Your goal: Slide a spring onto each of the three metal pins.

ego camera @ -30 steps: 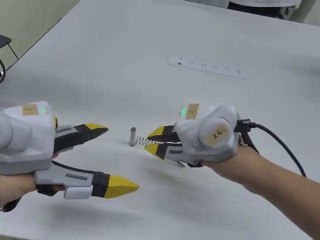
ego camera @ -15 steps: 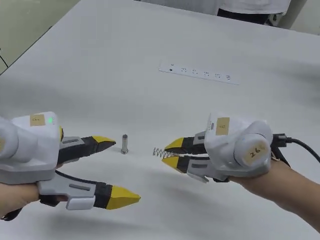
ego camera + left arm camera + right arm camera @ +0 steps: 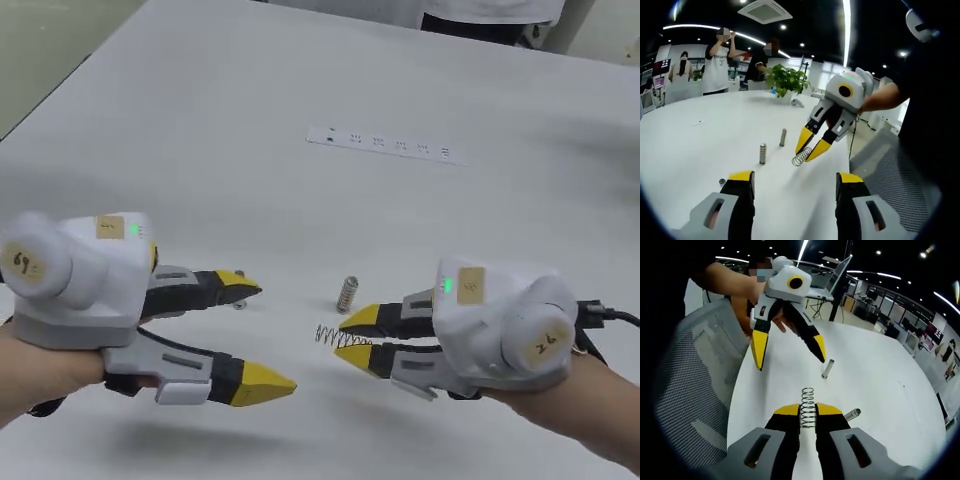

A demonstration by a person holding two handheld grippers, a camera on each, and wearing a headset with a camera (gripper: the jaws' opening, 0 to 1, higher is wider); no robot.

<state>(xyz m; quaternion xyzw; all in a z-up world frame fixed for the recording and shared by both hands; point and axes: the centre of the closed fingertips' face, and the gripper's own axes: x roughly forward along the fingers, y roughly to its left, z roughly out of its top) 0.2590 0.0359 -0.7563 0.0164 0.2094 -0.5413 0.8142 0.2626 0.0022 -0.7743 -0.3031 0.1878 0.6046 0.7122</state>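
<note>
The white tabletop [image 3: 200,120] carries the work. A mesh chair [image 3: 695,390] sits off its edge, behind the left gripper [image 3: 272,336] as seen in the right gripper view. People [image 3: 717,60] and a plant [image 3: 787,80] stand far beyond the jaws. A power strip [image 3: 385,145] lies well ahead of both grippers, clear of them.

The left gripper's jaws gape wide and hold nothing. The right gripper [image 3: 343,337] faces it, jaws pinched nearly together on a spring [image 3: 330,336]. Nothing lies between the two sets of tips but that spring.

The spring's long axis runs on from the right jaws. It is held by its rear coils, and its free end sticks out past the tips toward the left jaws, above the tabletop.

A sprung pin [image 3: 347,293] stands upright just beyond the right jaws' tips. A far pin [image 3: 783,137], which looks coiled too, stands past it. A bare pin [image 3: 827,368] sits just beside one left jaw tip and is partly hidden by it in the head view.
</note>
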